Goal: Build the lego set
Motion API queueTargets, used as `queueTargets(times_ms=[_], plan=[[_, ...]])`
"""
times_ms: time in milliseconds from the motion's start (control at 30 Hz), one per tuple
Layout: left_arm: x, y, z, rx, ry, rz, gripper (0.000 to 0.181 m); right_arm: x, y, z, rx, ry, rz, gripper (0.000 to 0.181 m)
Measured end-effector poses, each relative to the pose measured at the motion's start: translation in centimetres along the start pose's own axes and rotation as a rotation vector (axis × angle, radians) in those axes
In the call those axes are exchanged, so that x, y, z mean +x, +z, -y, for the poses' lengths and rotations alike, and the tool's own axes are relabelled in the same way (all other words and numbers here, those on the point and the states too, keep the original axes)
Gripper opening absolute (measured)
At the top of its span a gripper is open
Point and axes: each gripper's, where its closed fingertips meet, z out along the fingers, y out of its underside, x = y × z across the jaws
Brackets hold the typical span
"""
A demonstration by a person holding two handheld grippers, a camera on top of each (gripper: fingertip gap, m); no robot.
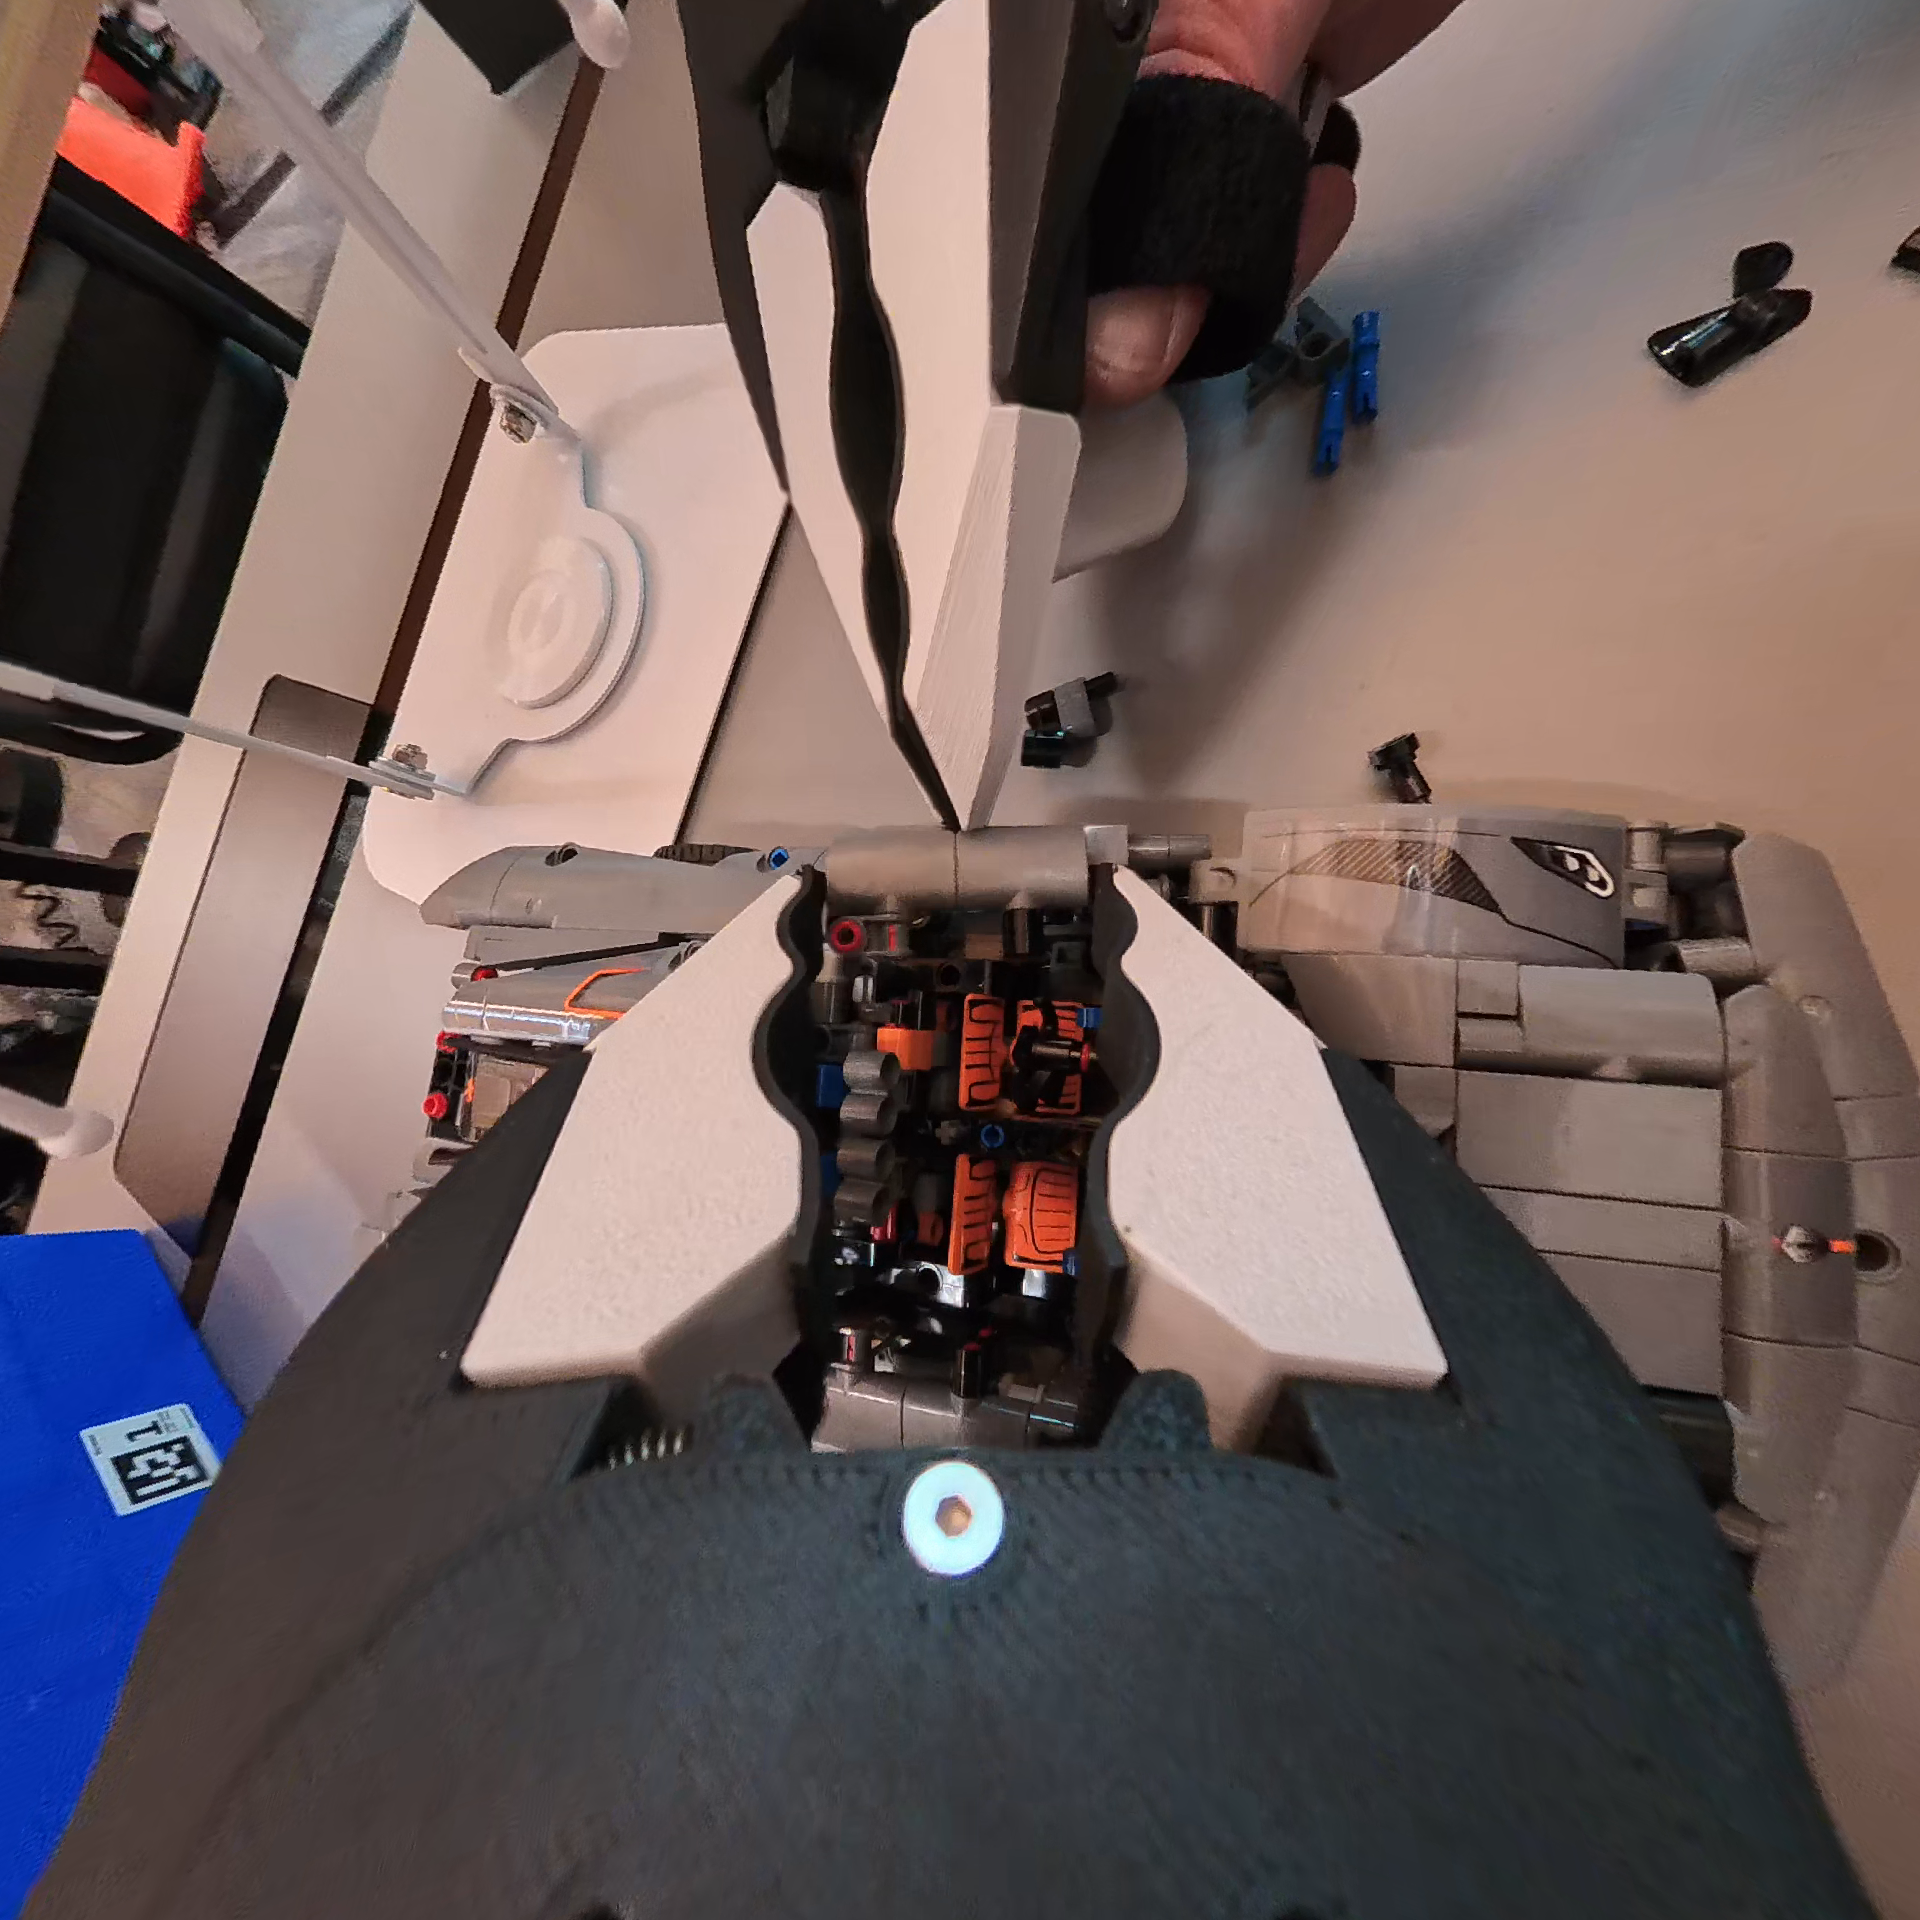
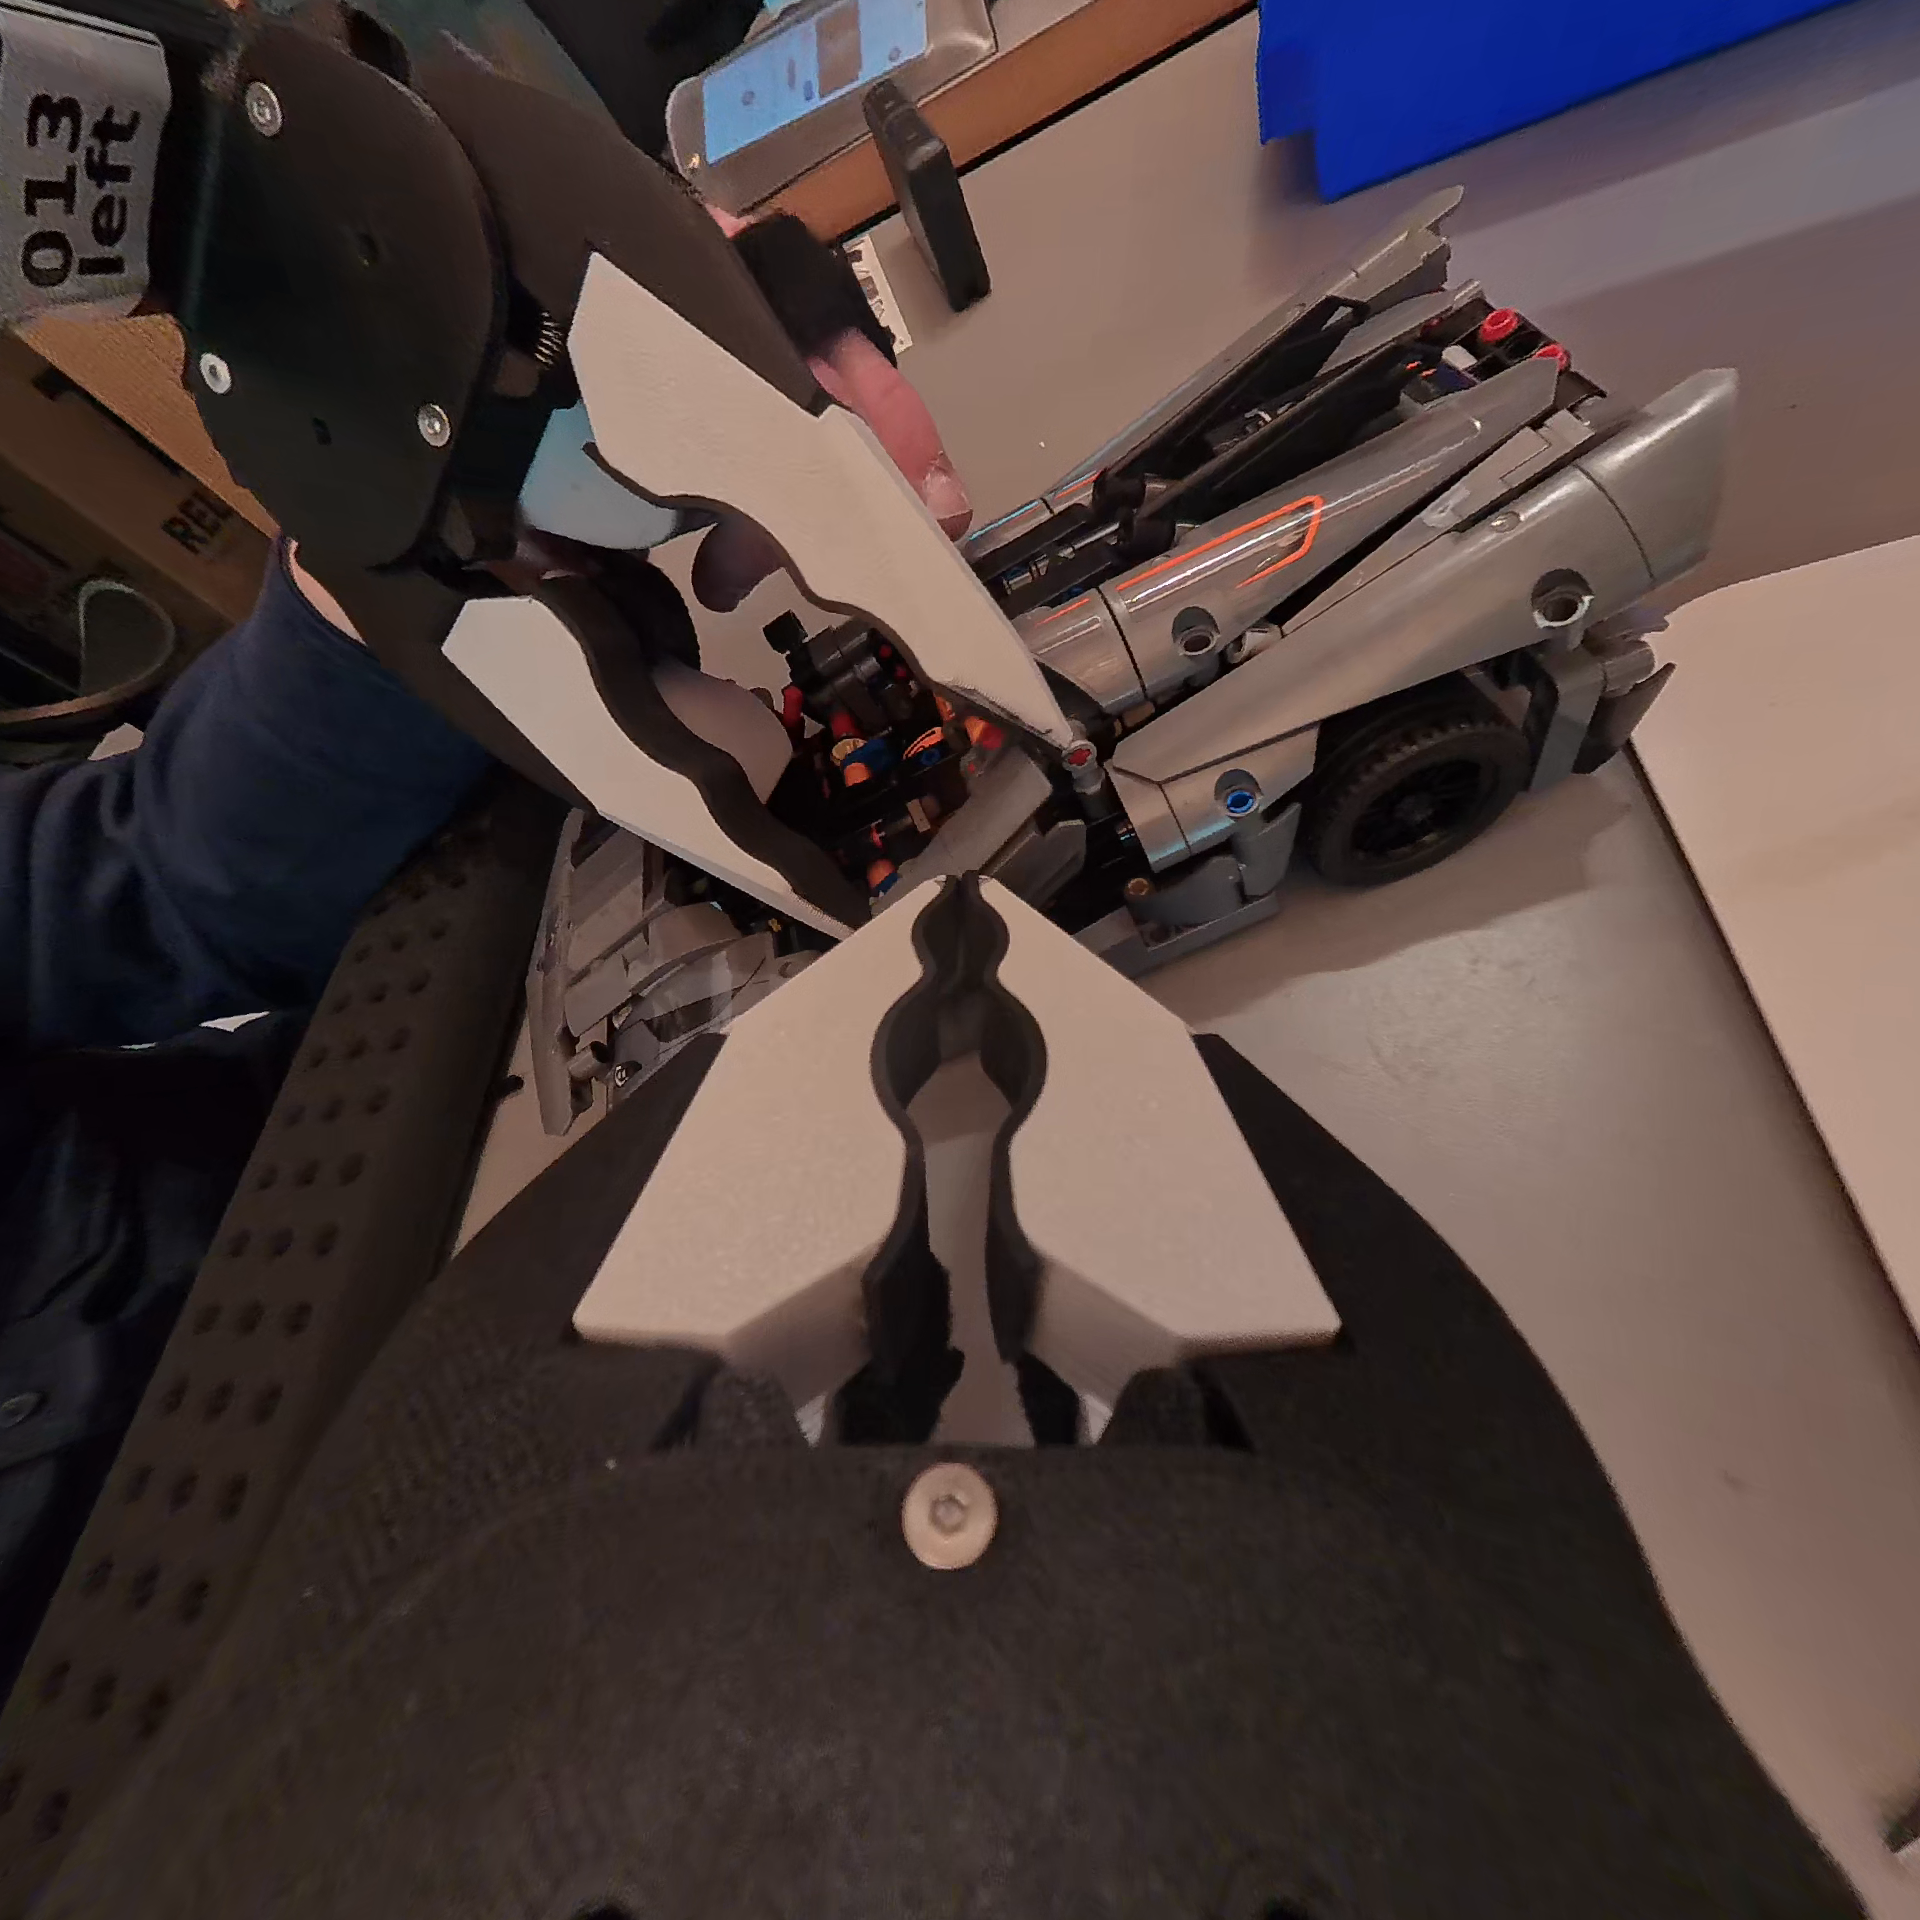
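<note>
Grey lego car (image 2: pixel 1351 644) mostly built, loose pins (image 1: pixel 1340 374) upper right unplaced; left gripper (image 1: pixel 956 1039) spread over cockpit, right gripper (image 2: pixel 961 883) pressed together, empty.

Dim warm indoor light, soft shadows, strong fisheye distortion at edges.

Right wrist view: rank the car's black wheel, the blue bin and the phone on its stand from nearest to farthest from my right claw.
1. Black wheel, just ahead to the right, on the car.
2. Phone, far back, slightly left.
3. Blue bin, far back right; too close to call against the phone.

Measured from the right claw.
</note>
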Motion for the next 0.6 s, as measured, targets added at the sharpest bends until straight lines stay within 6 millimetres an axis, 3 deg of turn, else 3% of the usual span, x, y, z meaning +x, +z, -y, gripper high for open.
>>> queueTargets(times_ms=[333, 600], plan=[[-0.06, -0.07, 0.25, -0.038, 0.08, 0.052, 0.047, 0.26, -0.19, -0.04, -0.009, -0.005, -0.016, 0.0], [0.06, -0.21, 0.5, -0.061, 0.146, 0.097, 0.046, 0.87, -0.47, 0.47, 0.027, 0.022, -0.039, 0.011]])
